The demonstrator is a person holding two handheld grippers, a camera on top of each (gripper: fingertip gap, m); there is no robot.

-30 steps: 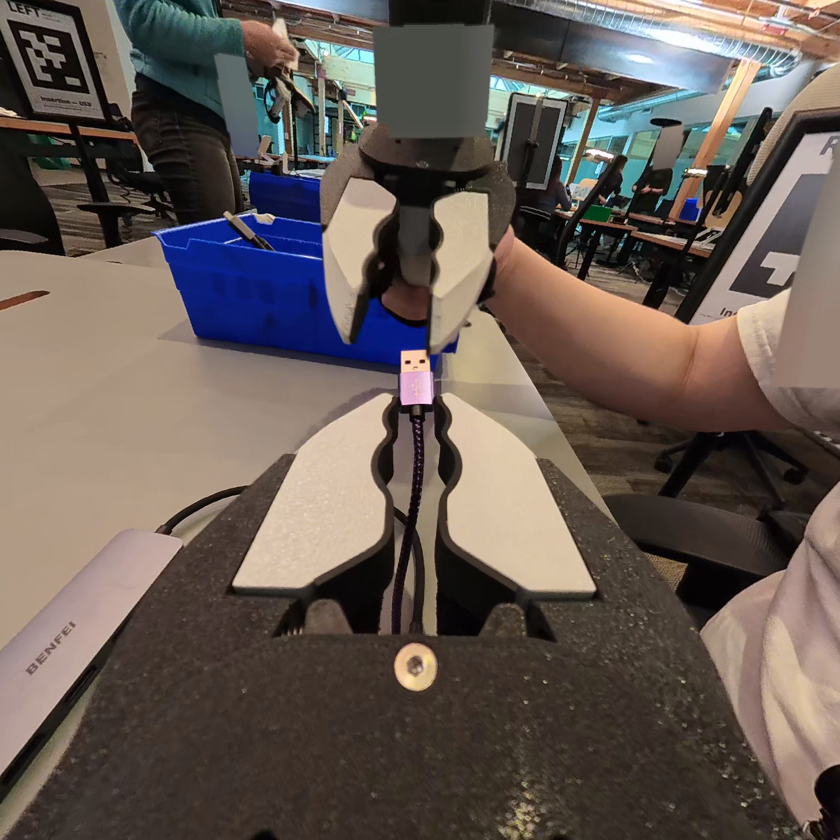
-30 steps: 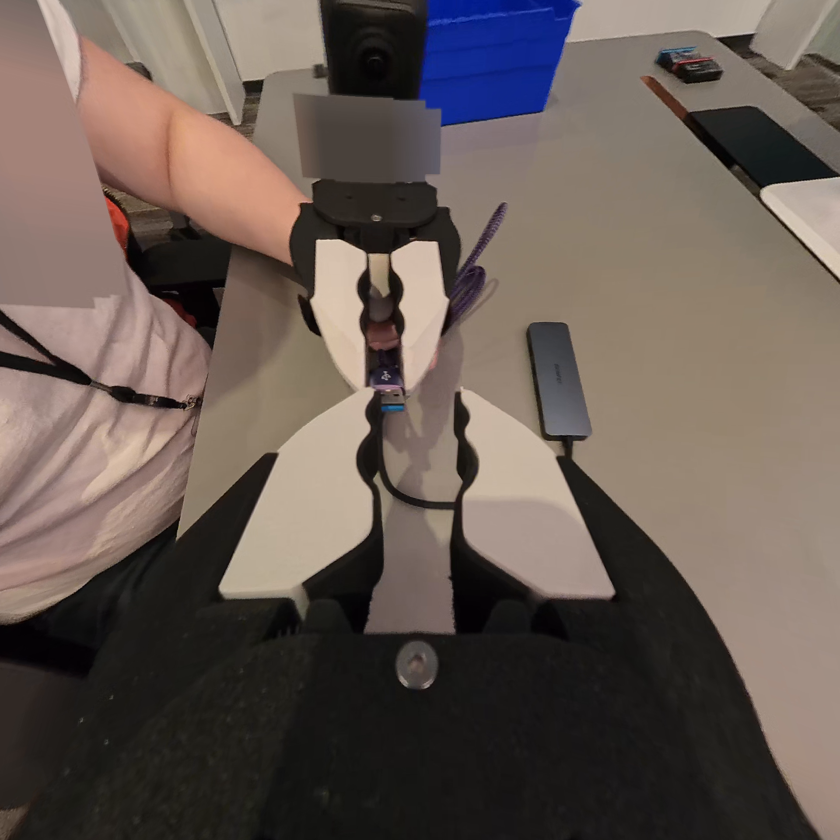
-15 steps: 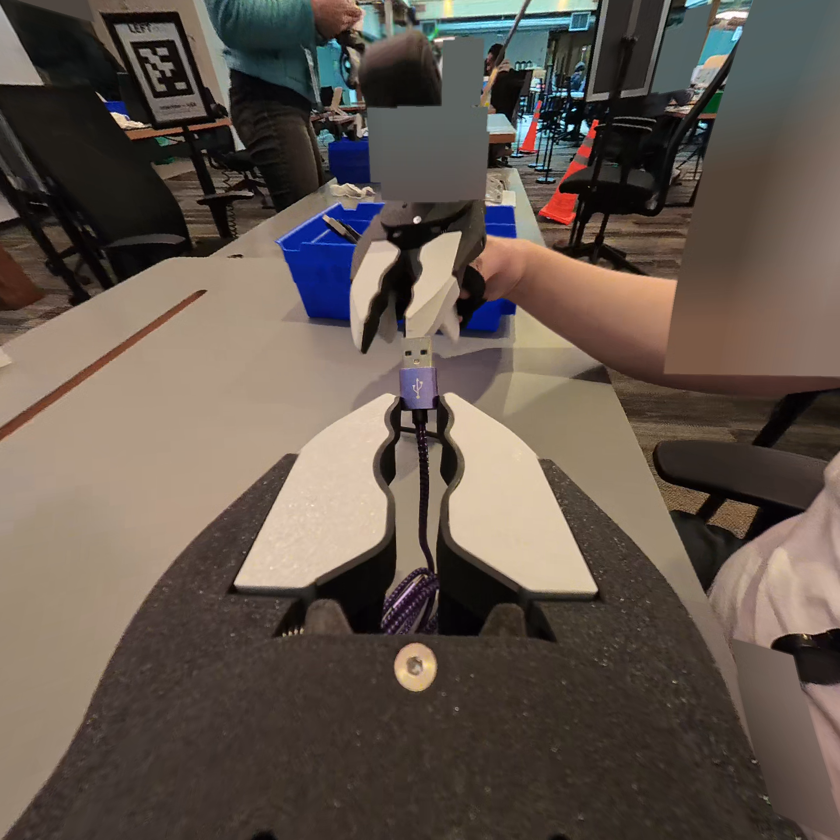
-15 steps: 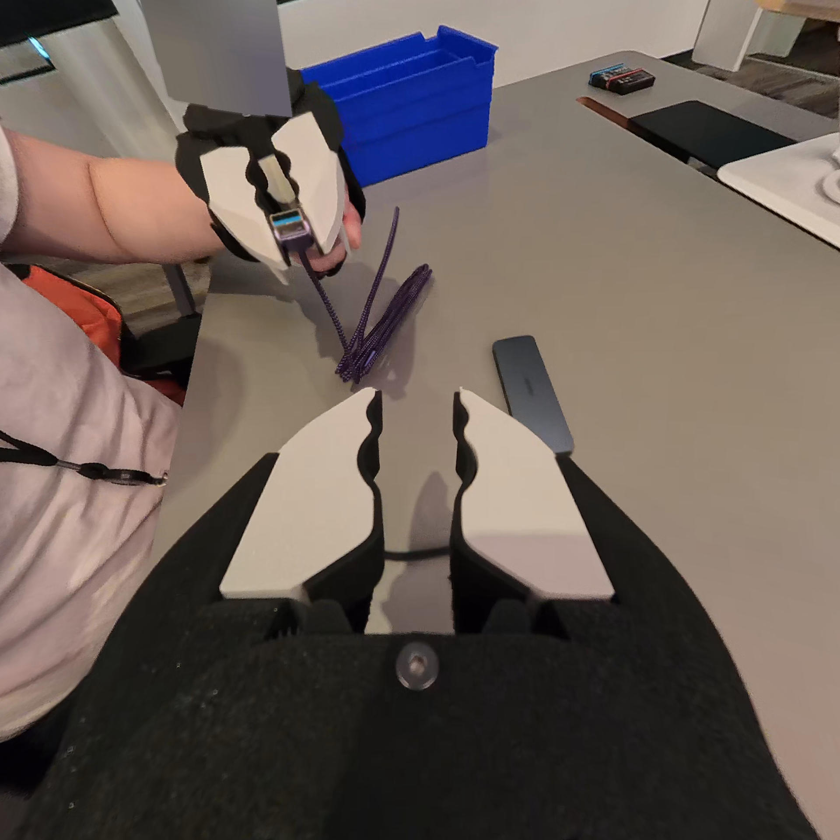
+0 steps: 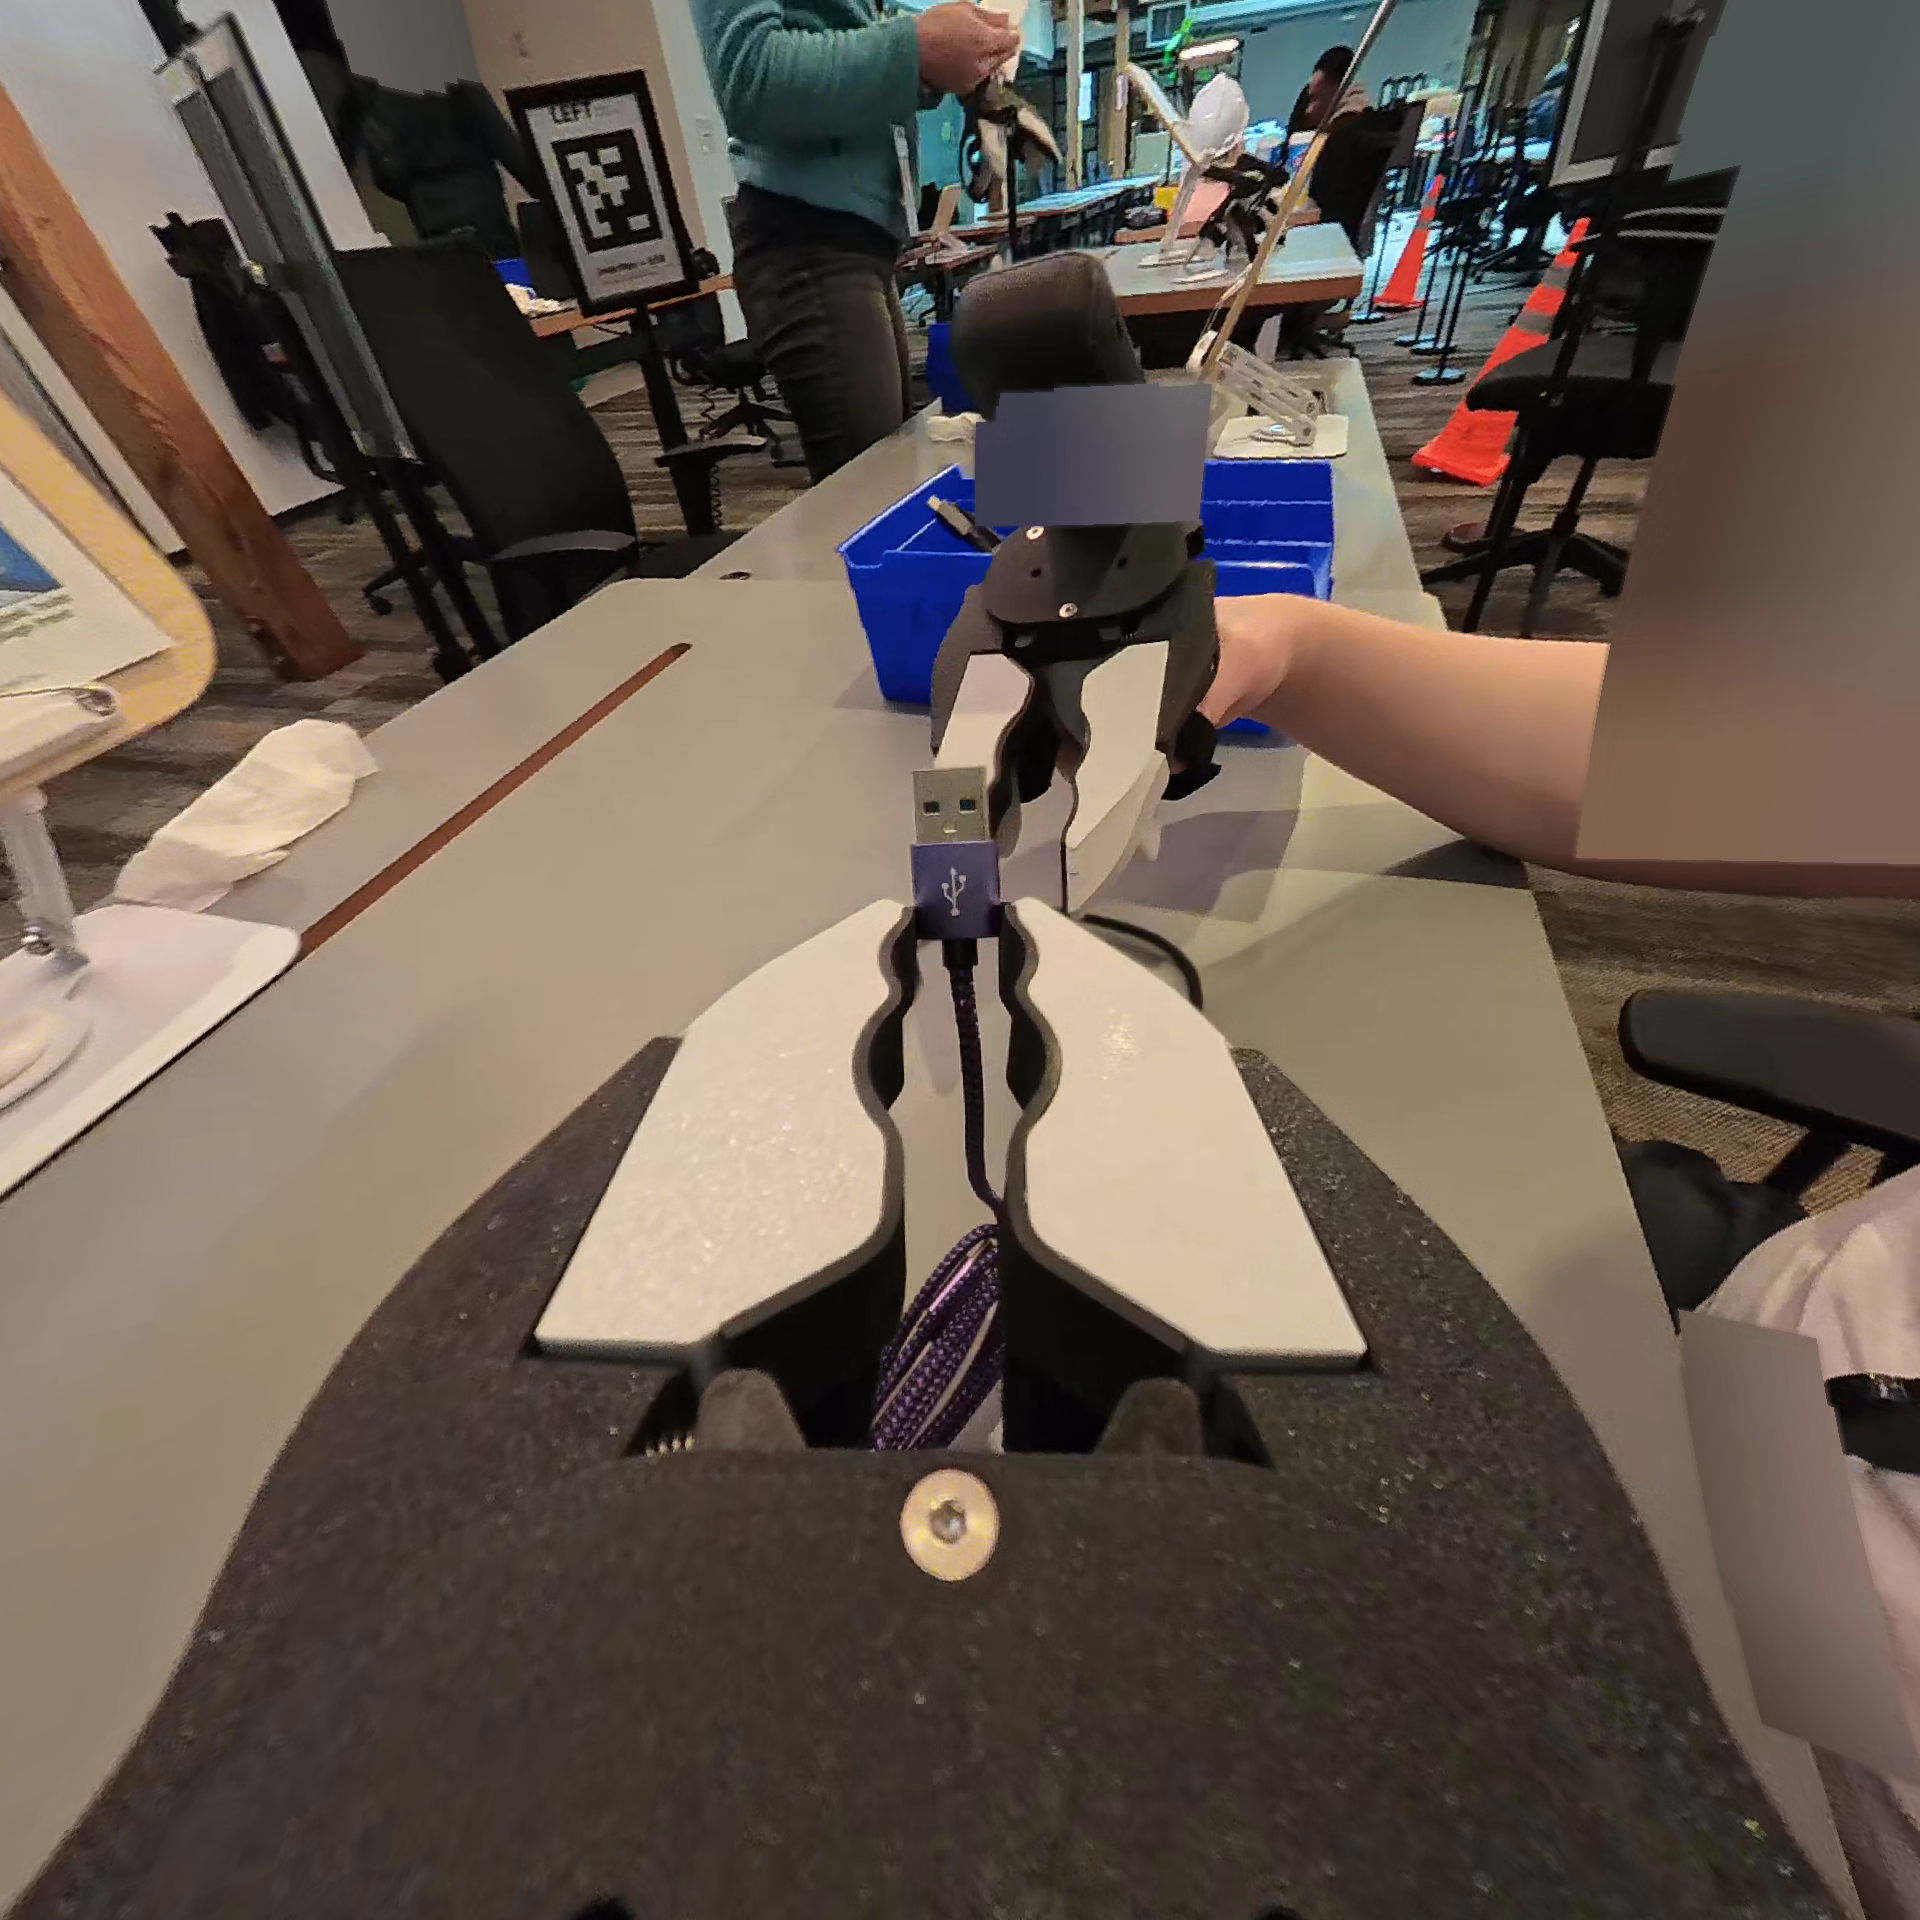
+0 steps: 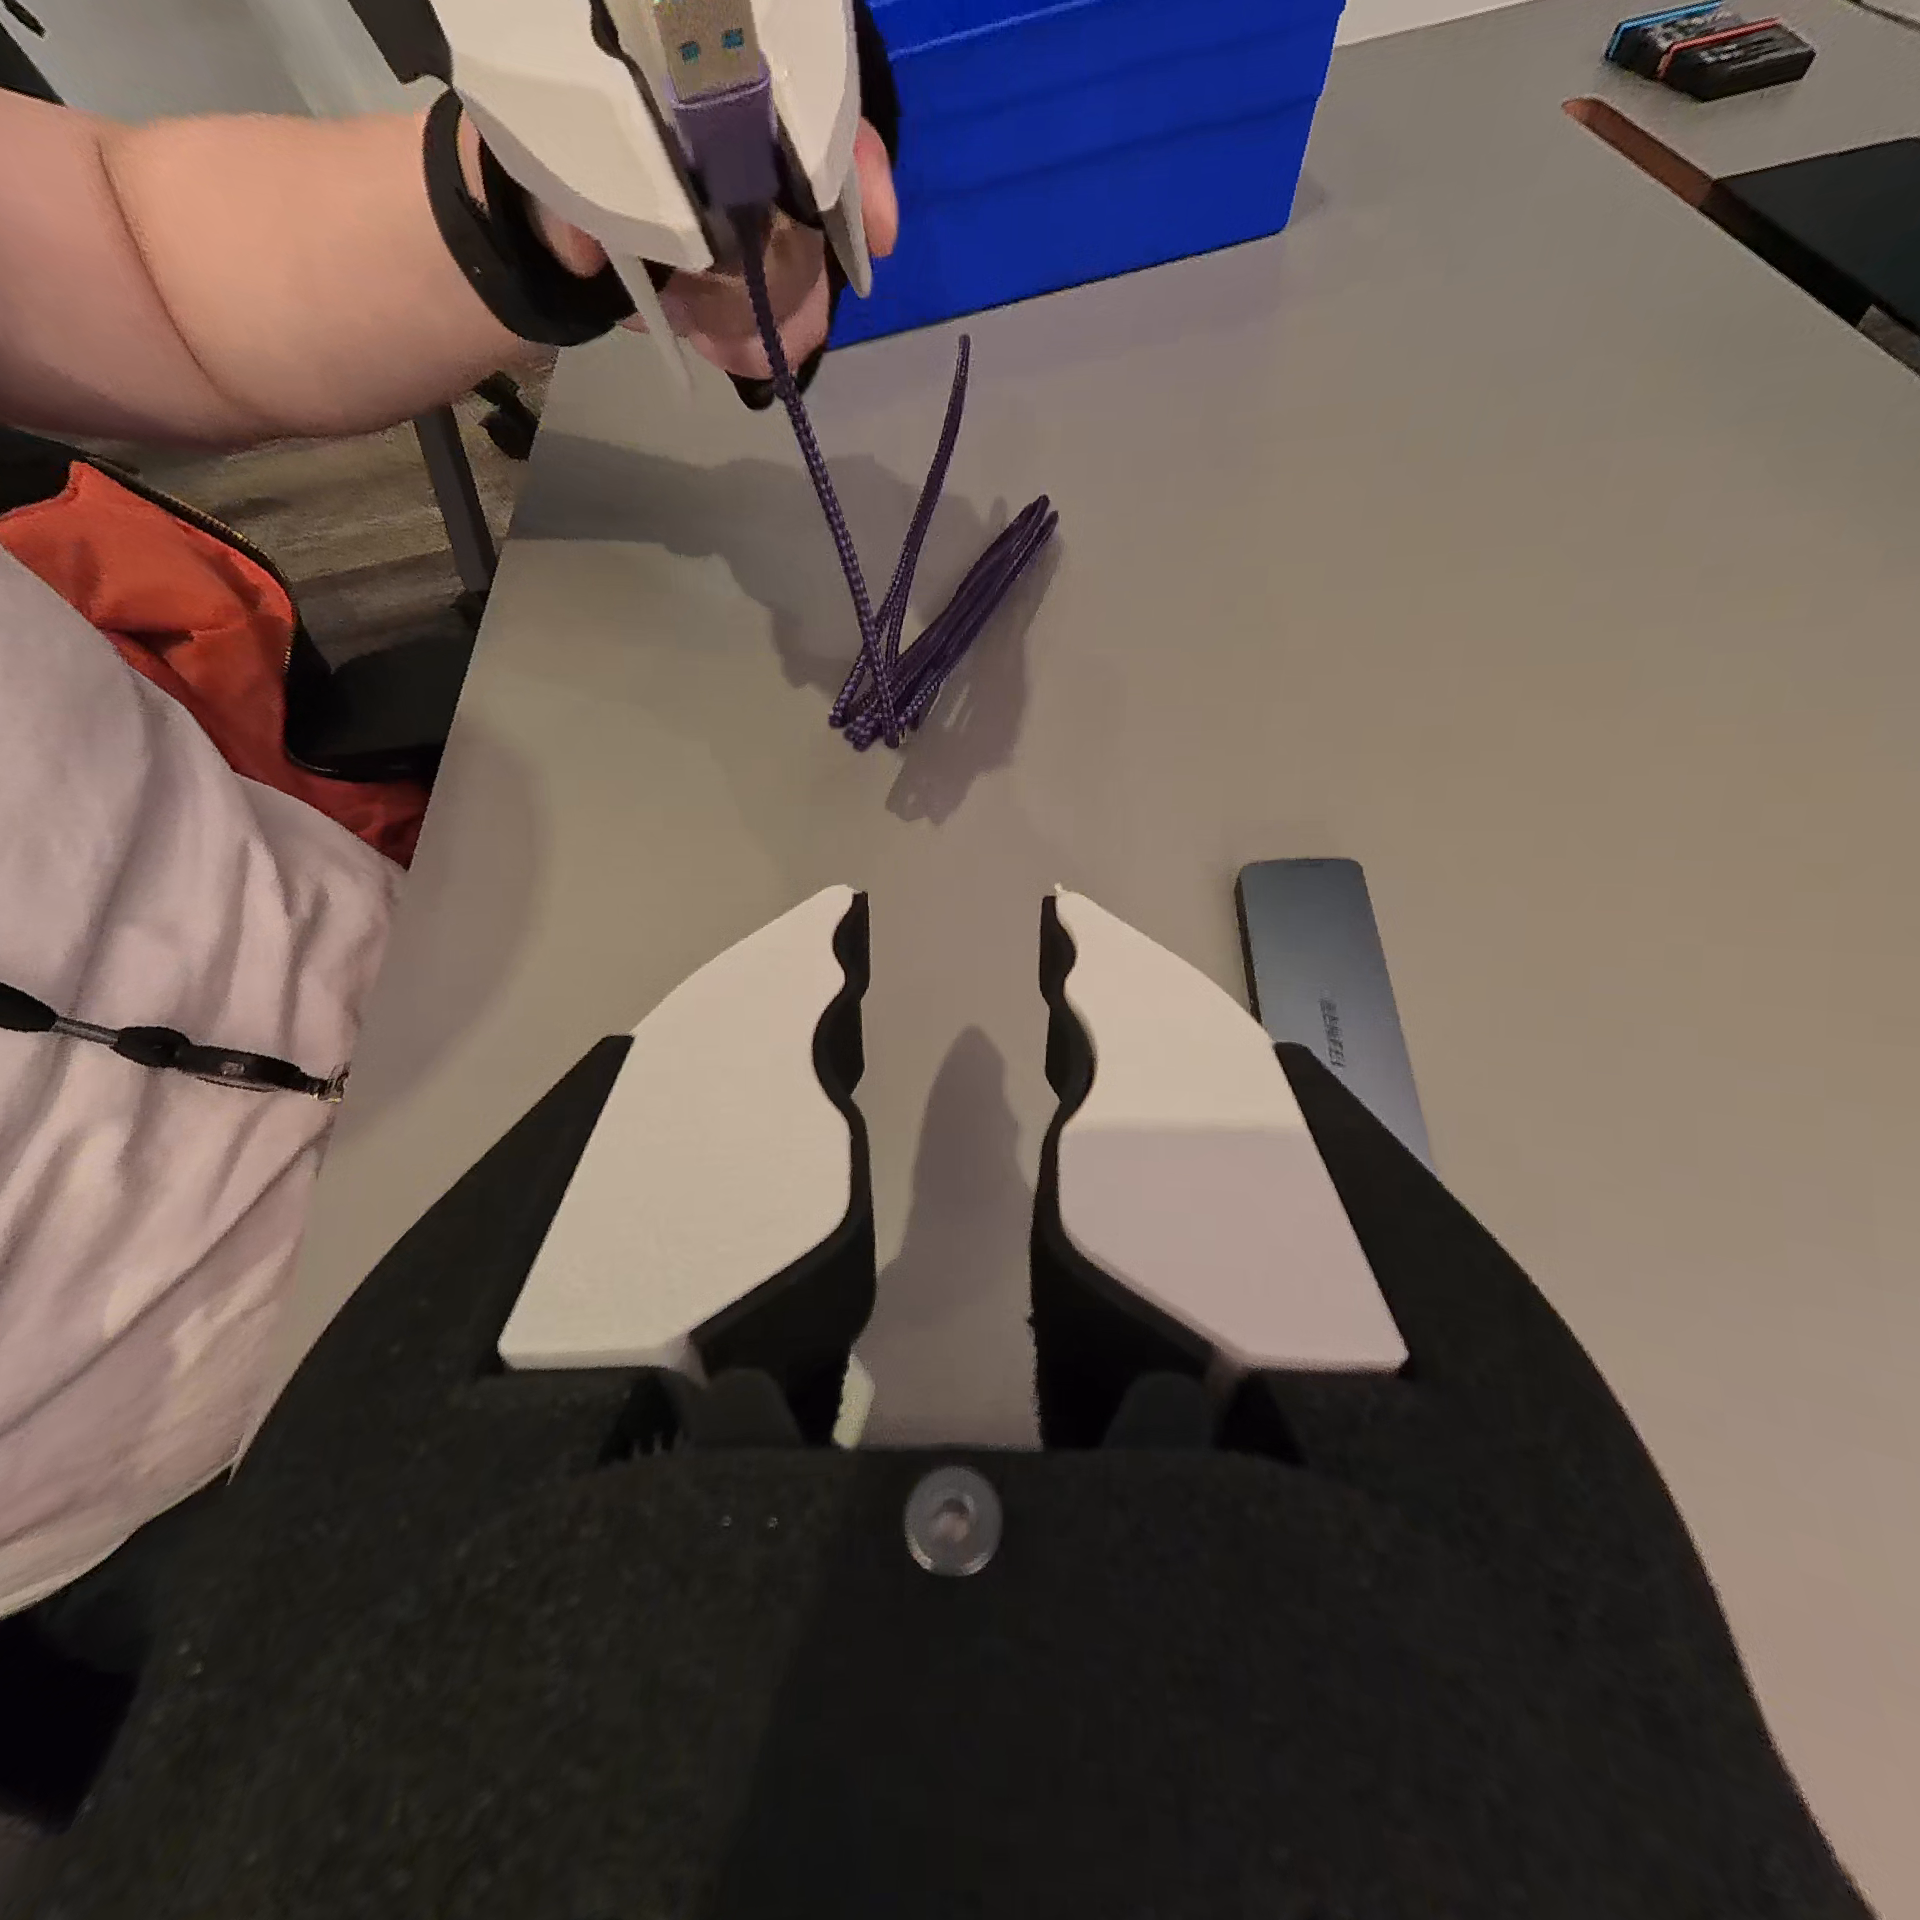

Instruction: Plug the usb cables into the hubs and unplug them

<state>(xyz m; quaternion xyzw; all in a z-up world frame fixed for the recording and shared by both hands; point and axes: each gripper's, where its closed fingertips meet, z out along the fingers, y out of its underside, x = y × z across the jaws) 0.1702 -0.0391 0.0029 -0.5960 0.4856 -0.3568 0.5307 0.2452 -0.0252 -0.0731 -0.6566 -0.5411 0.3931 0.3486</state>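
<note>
usb cable, purple braided: its plug is pinched between the tips of the left gripper, metal end pointing forward and clear of everything, held above the grey table. the rest of the cable hangs down to a folded bundle lying on the table.

right gripper: jaws parted, nothing between them, hovering over the table. the grey hub lies flat just beside its right finger — untouched, no cable seated in any port that can be seen.

step in hand, by judgement: plug is secured, hub is not; insertion has not begun. next move calls for the right gripper to pin or grasp the hub, then the left to line the plug up square with a port — the port side is not visible from here.

blue bin stands behind, not involved.
</note>
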